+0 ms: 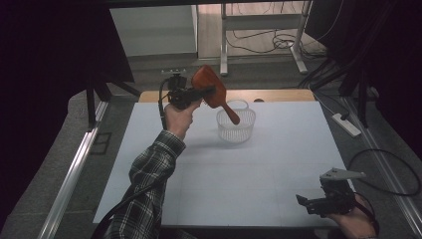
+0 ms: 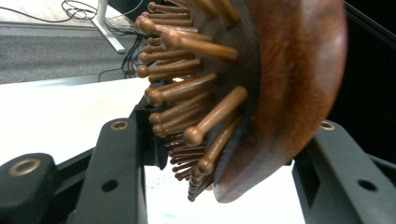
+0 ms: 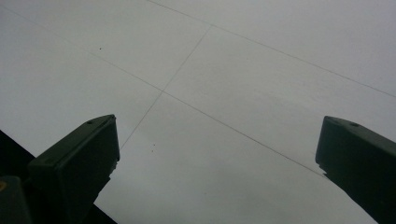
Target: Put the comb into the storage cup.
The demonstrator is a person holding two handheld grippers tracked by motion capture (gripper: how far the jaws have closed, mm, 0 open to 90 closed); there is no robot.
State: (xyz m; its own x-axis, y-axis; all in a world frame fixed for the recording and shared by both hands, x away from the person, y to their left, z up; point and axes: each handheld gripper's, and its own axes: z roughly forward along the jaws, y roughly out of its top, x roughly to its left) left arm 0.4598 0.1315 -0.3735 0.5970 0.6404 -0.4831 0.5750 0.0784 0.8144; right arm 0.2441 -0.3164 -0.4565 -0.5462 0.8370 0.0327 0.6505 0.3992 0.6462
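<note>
A brown wooden hairbrush [image 1: 211, 89] hangs in the air at the far middle of the table, its handle pointing down toward a clear plastic basket [image 1: 236, 125]. My left gripper [image 1: 201, 93] is shut on the brush head. In the left gripper view the brush [image 2: 280, 93] fills the space between the two black jaws, its wooden pins facing left. My right gripper [image 1: 311, 203] rests low at the near right corner of the table. Its jaws stand wide apart over bare white tabletop [image 3: 224, 84] with nothing between them.
The white table [image 1: 249, 174] has a wooden strip along its far edge. A small dark object [image 1: 259, 100] lies on that strip. A white power strip [image 1: 347, 124] and cables lie on the floor to the right. Metal desk legs [image 1: 224, 45] stand beyond the table.
</note>
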